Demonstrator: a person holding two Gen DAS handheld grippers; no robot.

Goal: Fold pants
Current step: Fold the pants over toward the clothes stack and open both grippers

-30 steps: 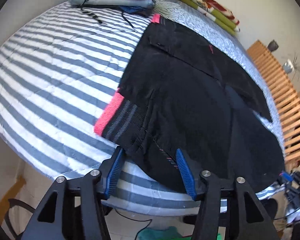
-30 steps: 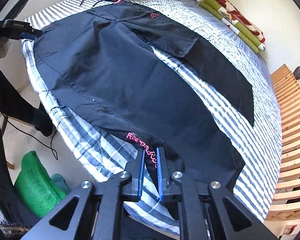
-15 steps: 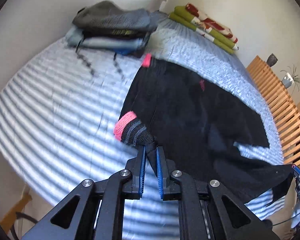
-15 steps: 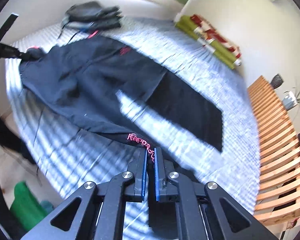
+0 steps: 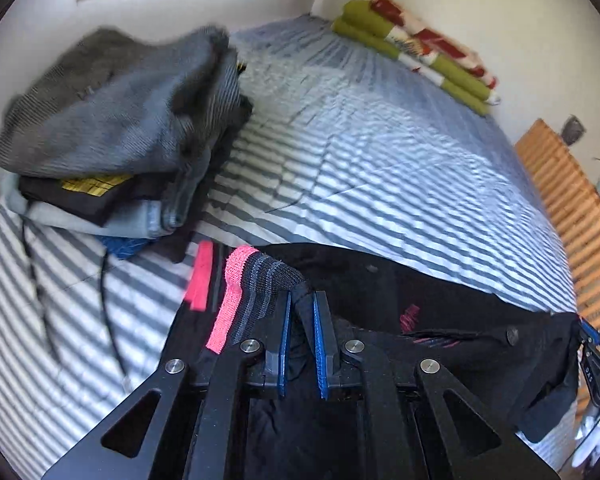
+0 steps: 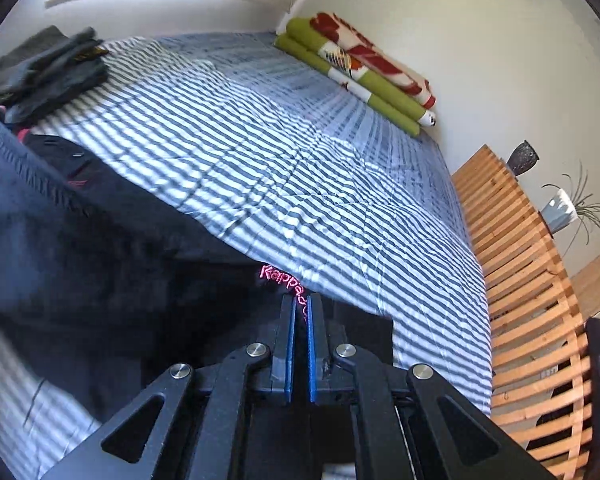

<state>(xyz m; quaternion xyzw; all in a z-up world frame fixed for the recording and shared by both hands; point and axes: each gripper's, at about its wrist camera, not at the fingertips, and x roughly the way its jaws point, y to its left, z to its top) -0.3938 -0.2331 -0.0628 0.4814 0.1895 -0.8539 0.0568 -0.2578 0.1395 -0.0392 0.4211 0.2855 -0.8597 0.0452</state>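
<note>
Black pants [image 5: 440, 300] with a pink-edged striped waistband [image 5: 244, 284] lie partly on the striped bed. My left gripper [image 5: 301, 304] is shut on the waistband corner, held above the bed. In the right wrist view the same black pants [image 6: 100, 248] hang in a fold to the left, and my right gripper [image 6: 301, 306] is shut on the leg hem by the pink lettering [image 6: 284, 282]. The other gripper [image 5: 594, 356] shows at the far right of the left wrist view, gripping the hem.
A stack of folded clothes [image 5: 116, 132] sits at the bed's far left, close ahead of the left gripper. A folded green and red blanket [image 6: 356, 68] lies along the wall. A wooden slatted frame [image 6: 528, 280] runs along the bed's right side.
The left gripper shut on the waistband and lifted it. Both grippers then carried the near edge of the pants across the bed toward the far side, folding them over.
</note>
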